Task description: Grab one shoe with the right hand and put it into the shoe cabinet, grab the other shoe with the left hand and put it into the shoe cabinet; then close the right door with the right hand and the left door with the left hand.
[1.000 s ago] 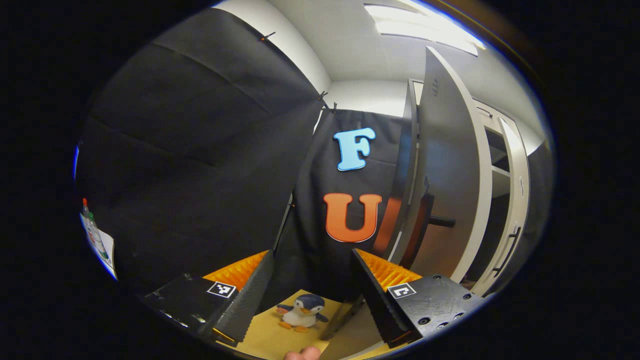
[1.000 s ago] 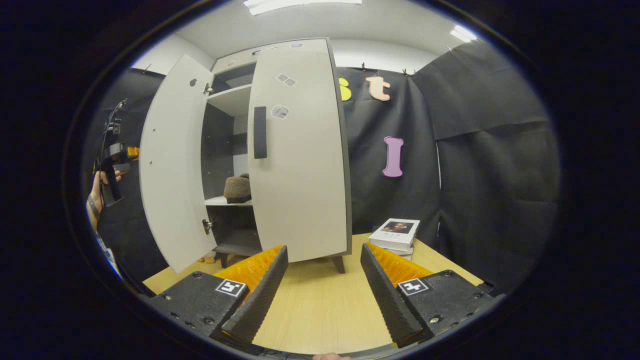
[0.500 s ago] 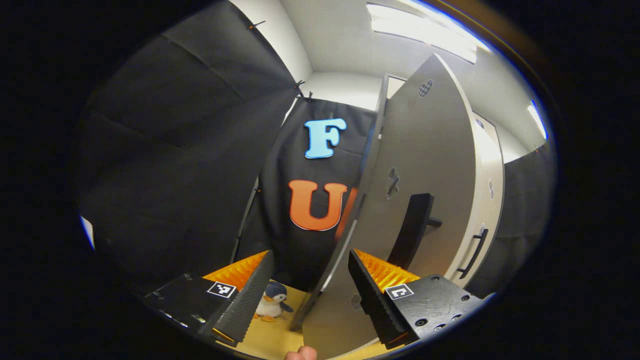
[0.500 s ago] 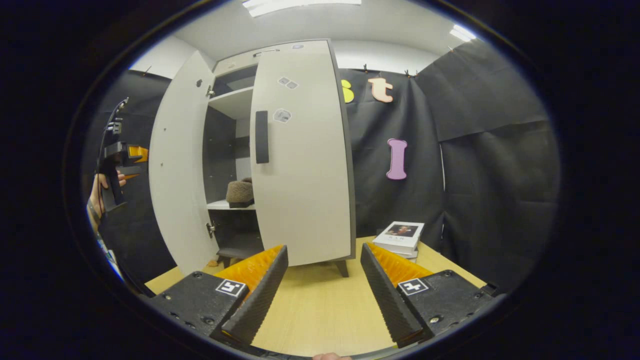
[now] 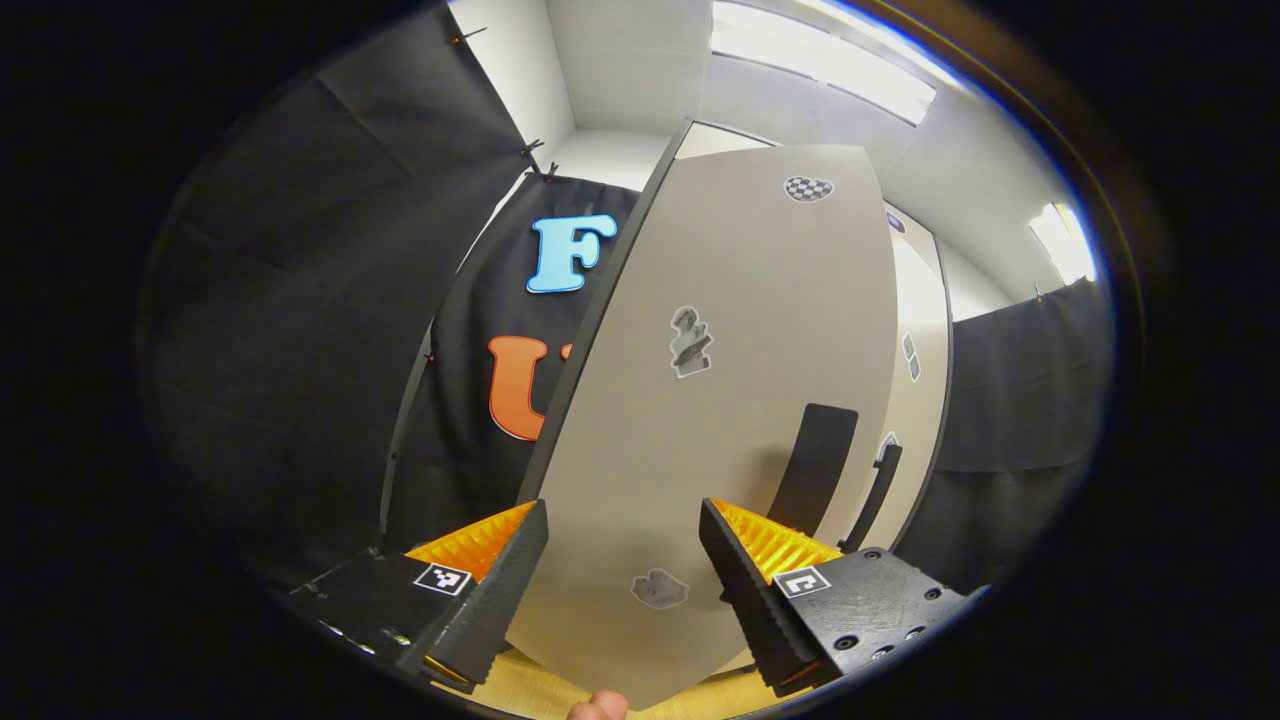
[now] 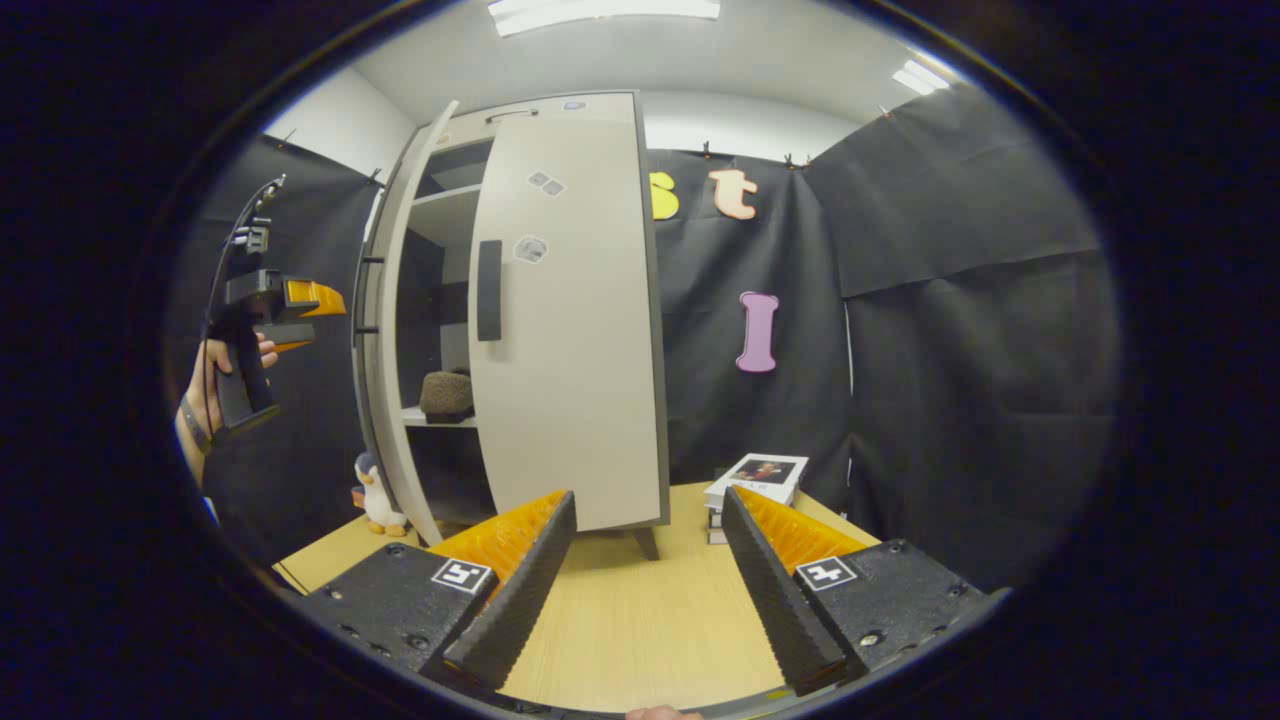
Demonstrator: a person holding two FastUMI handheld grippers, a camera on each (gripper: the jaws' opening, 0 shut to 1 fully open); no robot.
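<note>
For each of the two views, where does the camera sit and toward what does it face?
Left gripper view: rides the left gripper, close before the pale grey left cabinet door.
Right gripper view: rides the right gripper, back over the light wooden table, facing the cabinet front; a hand holds the left gripper.
Shared: the left door and the black-handled right door.

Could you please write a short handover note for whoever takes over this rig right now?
Left gripper: open, empty, close in front of the left door; also seen at the left of the right gripper view.
Right gripper: open, empty, back over the table, facing the shoe cabinet.
Shoe: on a shelf inside; I can make out only one through the gap.
Right door: looks closed.
Left door: partly open.
Left to do: push the left door fully shut with the left gripper.
</note>
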